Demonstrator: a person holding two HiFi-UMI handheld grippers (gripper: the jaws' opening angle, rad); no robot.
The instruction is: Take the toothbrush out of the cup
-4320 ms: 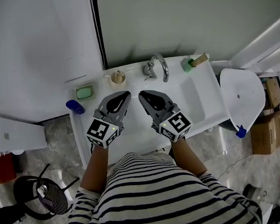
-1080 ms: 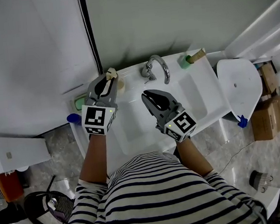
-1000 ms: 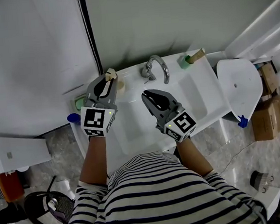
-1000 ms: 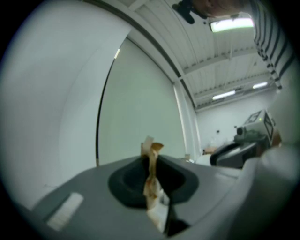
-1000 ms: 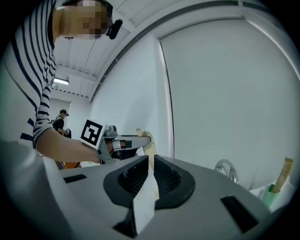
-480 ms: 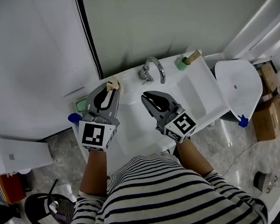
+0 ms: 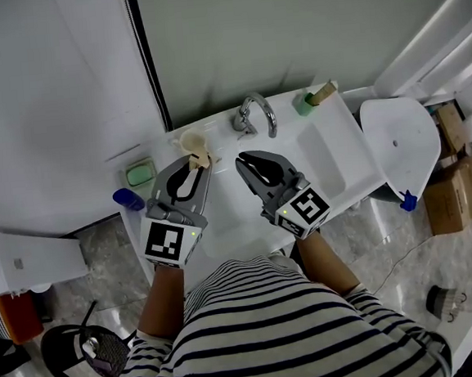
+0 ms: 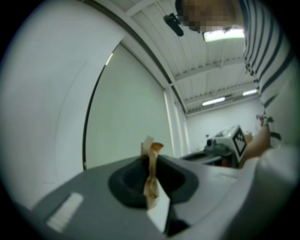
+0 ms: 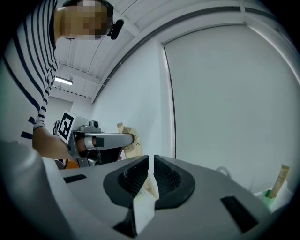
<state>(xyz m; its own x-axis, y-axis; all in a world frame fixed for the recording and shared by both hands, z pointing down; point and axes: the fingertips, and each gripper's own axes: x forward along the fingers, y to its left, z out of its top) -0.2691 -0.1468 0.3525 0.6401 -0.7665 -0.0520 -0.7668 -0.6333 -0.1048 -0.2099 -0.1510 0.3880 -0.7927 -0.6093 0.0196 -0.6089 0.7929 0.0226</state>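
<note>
The left gripper [image 7: 195,167] has its jaws nearly closed and pinched on the toothbrush [image 8: 150,171], which stands upright between the pads. It is a thin, flat, tan strip, pale and papery, mottled with brown. Its upper end pokes a little above the fingertips, where it flares into a ragged cream tip. In the right gripper view it looks like a narrow cream packet, running both above and below the jaw line (there is some dark print on it, too small to read). Just beyond the left gripper's tips sits the cream cup [image 7: 186,139], its mouth open to the head view. The toothbrush is at the cup's near rim, and I cannot tell whether its lower end clears it. To the right of that gripper, over the white sink [image 7: 324,161], the right gripper [image 7: 245,160] has its jaws pressed together and holds nothing.
</note>
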